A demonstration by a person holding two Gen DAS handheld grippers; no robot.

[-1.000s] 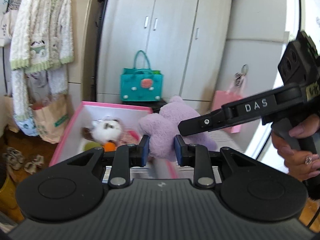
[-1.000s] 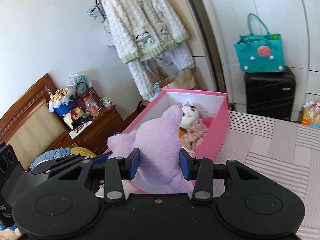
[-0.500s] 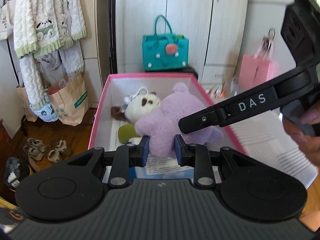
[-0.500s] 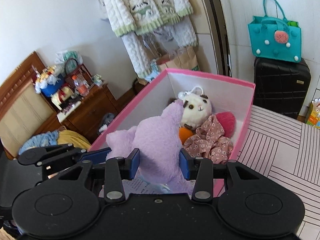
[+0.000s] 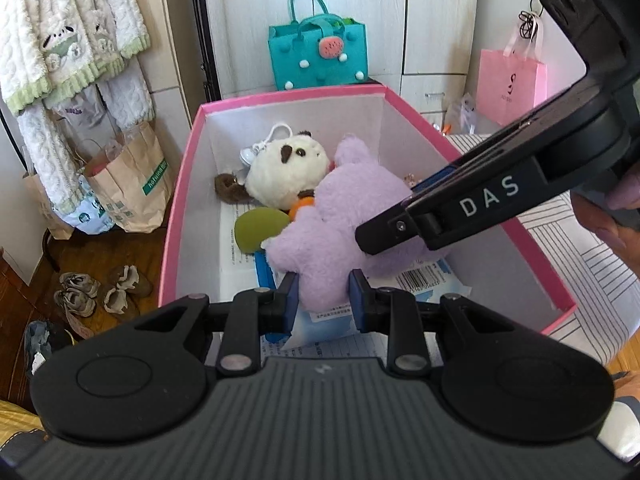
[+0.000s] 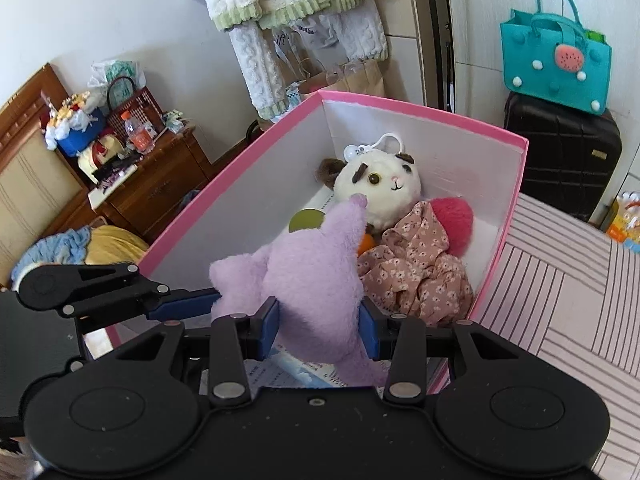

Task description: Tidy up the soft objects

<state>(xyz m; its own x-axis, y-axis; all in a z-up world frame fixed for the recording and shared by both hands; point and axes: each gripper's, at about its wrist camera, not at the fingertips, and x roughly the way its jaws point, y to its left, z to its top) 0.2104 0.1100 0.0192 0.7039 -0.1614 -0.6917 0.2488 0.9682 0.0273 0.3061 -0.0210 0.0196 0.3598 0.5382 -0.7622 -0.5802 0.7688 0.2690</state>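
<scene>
purple plush toy [image 6: 316, 280] clamped by left gripper [image 5: 322, 294] and right gripper [image 6: 320, 330] inside pink box [image 6: 512, 184].

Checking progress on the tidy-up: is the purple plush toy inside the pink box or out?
Inside, still gripped: the purple plush toy sits within the pink box walls, against the white plush.

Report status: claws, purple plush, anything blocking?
Both claws, left and right, shut on purple plush. Plush low inside pink box, against panda toy. Nothing blocking.
</scene>
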